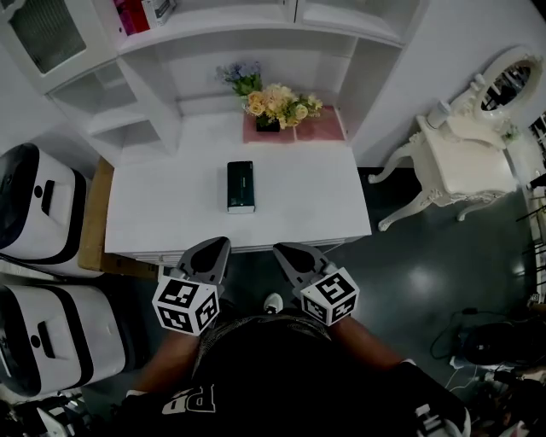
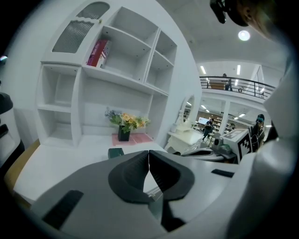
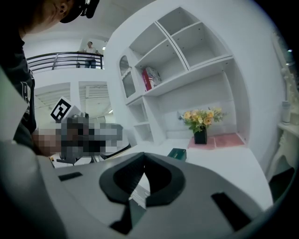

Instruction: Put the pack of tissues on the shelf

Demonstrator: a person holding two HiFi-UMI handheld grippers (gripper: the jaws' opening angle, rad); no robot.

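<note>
The dark green pack of tissues [image 1: 241, 186] lies flat in the middle of the white table [image 1: 316, 205]. It also shows as a small green block [image 2: 115, 152] ahead of the left jaws, and the same pack [image 3: 177, 153] lies beyond the right jaws. Both grippers hover at the table's near edge, short of the pack. My left gripper [image 1: 220, 247] is shut with nothing in it, its pads [image 2: 140, 172] meeting at the tips. My right gripper [image 1: 280, 250] is shut and holds nothing too. The white shelf unit [image 1: 213, 43] rises behind the table.
A vase of flowers [image 1: 275, 107] on a pink mat [image 1: 320, 126] stands at the table's back. Red books [image 1: 132, 14] sit on an upper shelf. White machines [image 1: 38, 205] stand at the left, a white dressing table [image 1: 465, 158] at the right. Cables [image 1: 486, 341] lie on the dark floor.
</note>
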